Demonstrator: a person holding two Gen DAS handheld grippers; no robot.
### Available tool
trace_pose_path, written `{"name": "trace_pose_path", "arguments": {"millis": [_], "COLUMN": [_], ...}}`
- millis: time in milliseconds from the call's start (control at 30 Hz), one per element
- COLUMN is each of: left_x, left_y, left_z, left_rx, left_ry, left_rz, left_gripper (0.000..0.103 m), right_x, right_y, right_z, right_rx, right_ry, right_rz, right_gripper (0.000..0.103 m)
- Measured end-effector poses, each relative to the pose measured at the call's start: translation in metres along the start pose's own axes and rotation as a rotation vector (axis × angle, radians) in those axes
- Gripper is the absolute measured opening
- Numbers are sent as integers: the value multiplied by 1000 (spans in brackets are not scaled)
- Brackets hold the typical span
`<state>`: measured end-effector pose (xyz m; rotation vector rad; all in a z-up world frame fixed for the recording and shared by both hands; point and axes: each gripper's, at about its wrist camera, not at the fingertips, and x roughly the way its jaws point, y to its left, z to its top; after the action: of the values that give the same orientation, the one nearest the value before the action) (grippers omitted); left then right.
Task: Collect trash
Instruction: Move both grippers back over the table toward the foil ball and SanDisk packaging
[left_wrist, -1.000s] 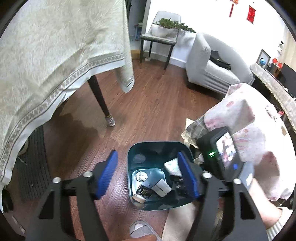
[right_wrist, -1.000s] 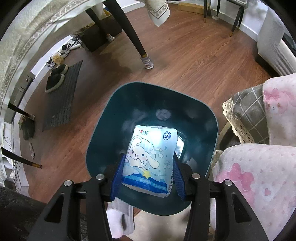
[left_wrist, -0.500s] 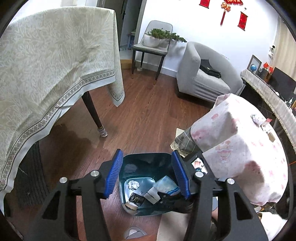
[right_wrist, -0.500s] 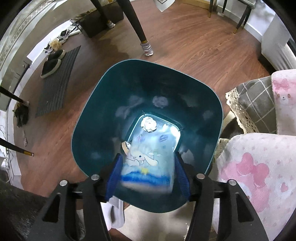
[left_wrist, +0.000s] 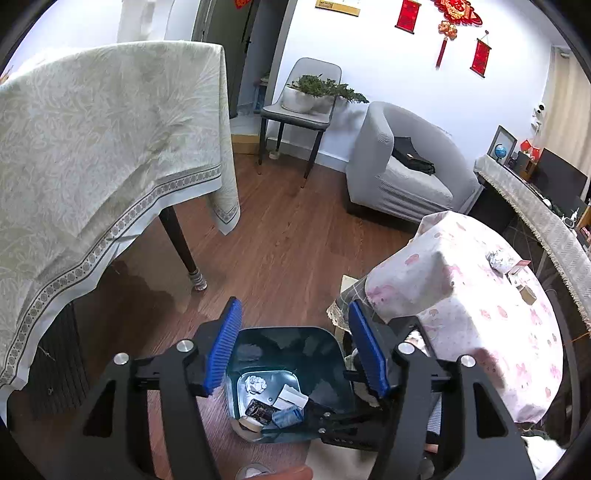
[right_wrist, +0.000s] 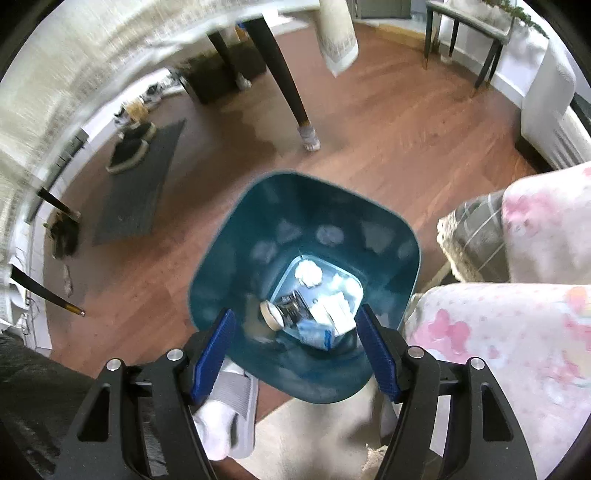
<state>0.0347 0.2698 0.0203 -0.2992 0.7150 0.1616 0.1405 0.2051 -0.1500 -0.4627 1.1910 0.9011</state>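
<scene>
Jaws apart above blurred bin (right_wrist: 388, 236)

Right tool (left_wrist: 332, 417) hides part of the bin (left_wrist: 325, 354); tablecloth (right_wrist: 74, 74) blurred.

No legible text; red wall hangings (left_wrist: 407, 16) and bin wrappers (right_wrist: 316, 329) too blurred.

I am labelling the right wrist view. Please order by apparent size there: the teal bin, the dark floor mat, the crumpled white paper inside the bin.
1. Teal bin, clearly largest; it is also nearest the camera.
2. Dark floor mat, farther away, so its true size is unsure.
3. Crumpled white paper, smallest.
</scene>
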Motion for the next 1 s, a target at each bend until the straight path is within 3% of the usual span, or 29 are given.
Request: {"name": "trace_pose_path", "arguments": {"millis": [200, 300, 533, 633, 1000], "left_x": [-2, -3, -2, 0, 15], "left_y": [-15, -24, -52, -68, -125], "left_z": [9, 13, 24, 28, 35], "left_rx": [12, 18, 34, 54, 106], "left_ry": [-22, -36, -58, -67, -72], "left_rz": [-11, -13, -47, -62, -120], "left_gripper": [70, 72, 75, 76, 83], "right_x": [-40, -61, -112, -125, -176], "right_y": [-4, -8, -29, -41, -90], "right_z": [1, 1, -3, -7, -37], "right_rx": [-5, 0, 15, 31, 104], "right_ry": [-86, -136, -258, -284, -362], "right_rz": [8, 4, -12, -33, -111], "right_gripper": [69, 60, 59, 55, 55]}}
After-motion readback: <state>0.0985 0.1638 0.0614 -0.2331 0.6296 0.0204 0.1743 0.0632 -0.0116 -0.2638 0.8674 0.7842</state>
